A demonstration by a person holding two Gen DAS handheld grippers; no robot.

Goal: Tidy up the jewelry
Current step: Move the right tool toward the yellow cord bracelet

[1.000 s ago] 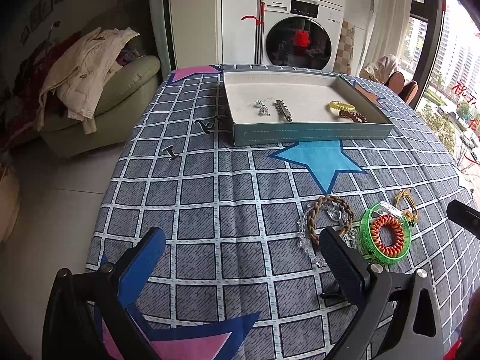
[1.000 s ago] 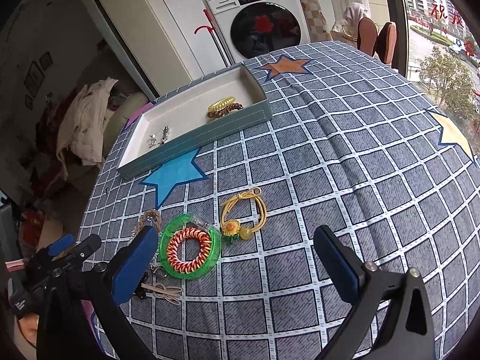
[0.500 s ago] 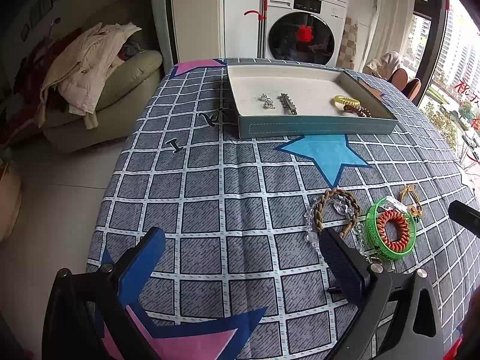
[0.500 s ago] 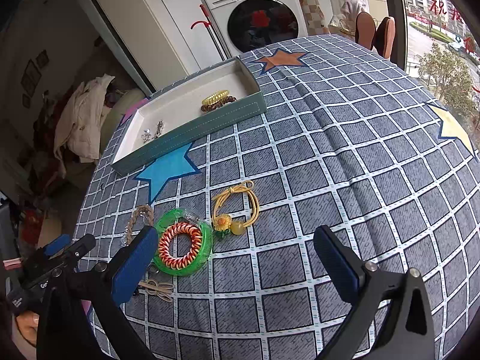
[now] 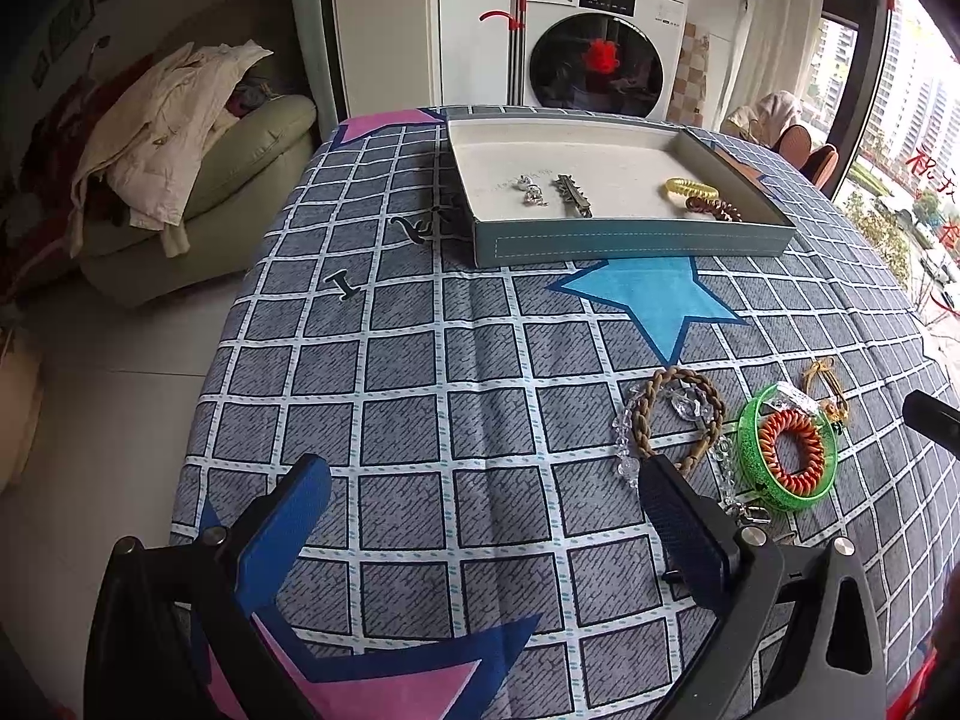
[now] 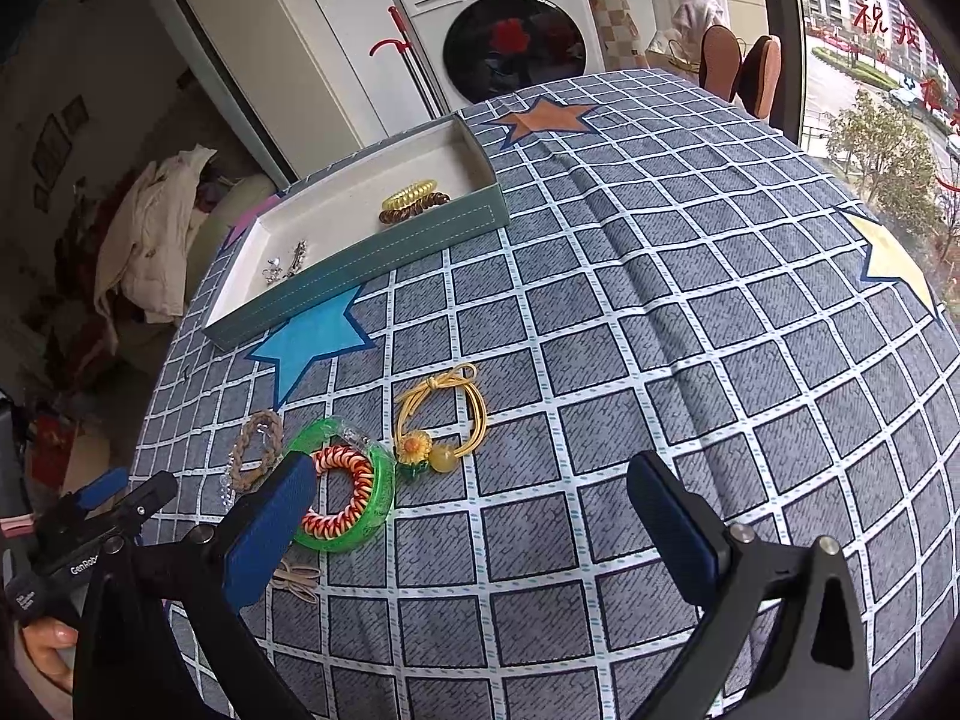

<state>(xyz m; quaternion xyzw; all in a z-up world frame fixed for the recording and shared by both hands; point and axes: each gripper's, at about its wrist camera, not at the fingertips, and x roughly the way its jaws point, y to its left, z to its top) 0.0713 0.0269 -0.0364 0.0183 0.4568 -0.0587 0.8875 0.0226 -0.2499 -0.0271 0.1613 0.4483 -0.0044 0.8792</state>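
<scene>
A teal tray at the table's far side holds silver earrings, a metal hair clip, a yellow coil tie and a brown coil tie. Loose near me lie a brown braided bracelet, a clear bead chain, a green bangle around an orange coil tie, and a yellow cord tie with a flower. My left gripper is open and empty, left of them. My right gripper is open and empty, its left finger over the bangle.
The table has a grey checked cloth with coloured stars. Thin tan hair ties lie by my right gripper's left finger. A sofa with clothes stands left of the table, a washing machine behind it, chairs at the far right.
Both grippers have drawn back a little toward me and the left view has tilted; the jewelry sits slightly farther from the fingers. Both stay open and nothing was taken hold of.
</scene>
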